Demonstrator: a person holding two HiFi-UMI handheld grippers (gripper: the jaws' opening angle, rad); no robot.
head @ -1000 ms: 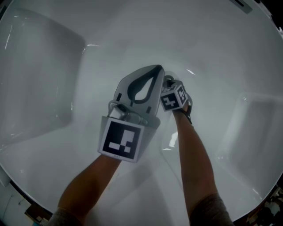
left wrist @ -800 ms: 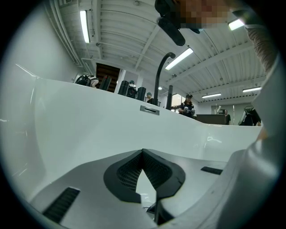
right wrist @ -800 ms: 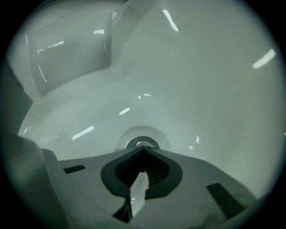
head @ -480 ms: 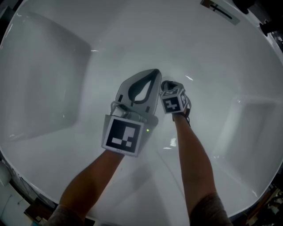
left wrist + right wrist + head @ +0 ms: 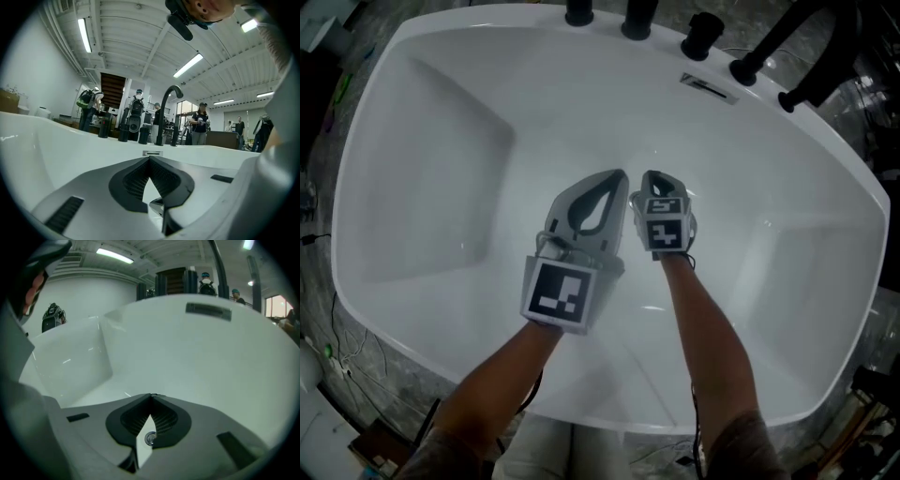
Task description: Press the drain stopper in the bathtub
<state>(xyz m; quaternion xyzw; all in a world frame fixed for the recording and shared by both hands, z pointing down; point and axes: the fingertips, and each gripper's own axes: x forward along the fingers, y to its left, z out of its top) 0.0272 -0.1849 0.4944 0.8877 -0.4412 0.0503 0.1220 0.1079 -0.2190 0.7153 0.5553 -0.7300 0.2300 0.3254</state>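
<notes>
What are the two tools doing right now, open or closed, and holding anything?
Left tool: closed, holding nothing.
Right tool: closed, holding nothing; the drain stopper shows through the gap behind its tips.

The bathtub (image 5: 441, 178) is white and glossy, a broad basin with rounded corners and smooth walls that slope steeply down to a flat floor. Light glints off the surface in small streaks. A small rectangular overflow slot (image 5: 706, 85) sits high on the far wall, just below the far edge. The drain stopper (image 5: 150, 438) is a small round metal disc with a darker ring, lying flat on the tub floor, well away from the edges. It shows only in the right gripper view, seen beyond the opening framed by the right gripper's (image 5: 151, 395) fingers (image 5: 123, 422).
</notes>
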